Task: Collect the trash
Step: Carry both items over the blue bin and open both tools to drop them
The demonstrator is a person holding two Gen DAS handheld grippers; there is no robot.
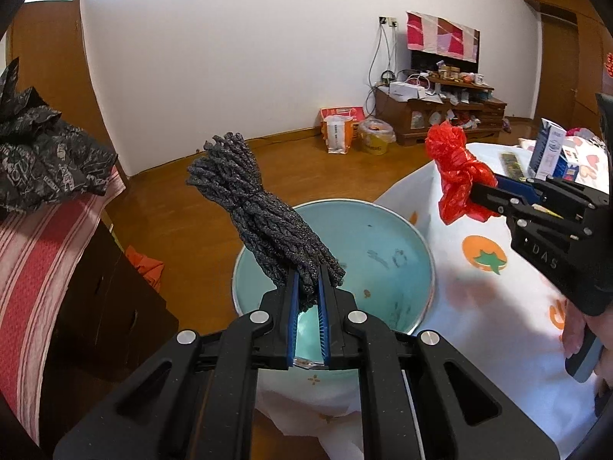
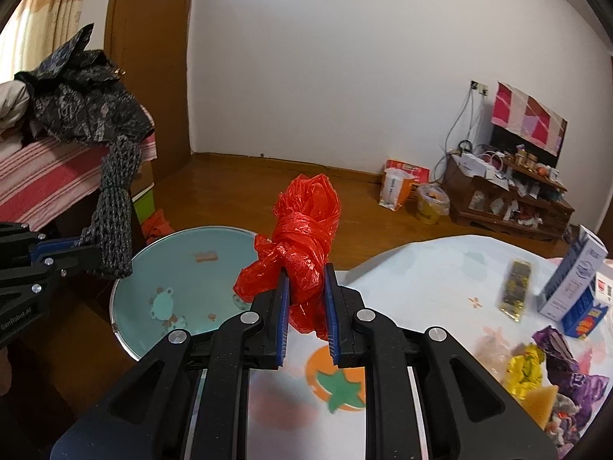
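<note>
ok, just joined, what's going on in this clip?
A person is clearing trash with two handheld grippers. The left gripper is clamped on a dark grey foam net sleeve, held over the open light-blue bin. The right gripper grips a knotted red plastic bag above the edge of the white patterned table, beside the bin. Nothing has been released. More wrappers and a carton are on the table.

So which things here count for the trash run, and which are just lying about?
Job:
left gripper holding grey foam net
right gripper holding red plastic bag
teal bin
wrappers

Lying about:
milk carton
black garment
</note>
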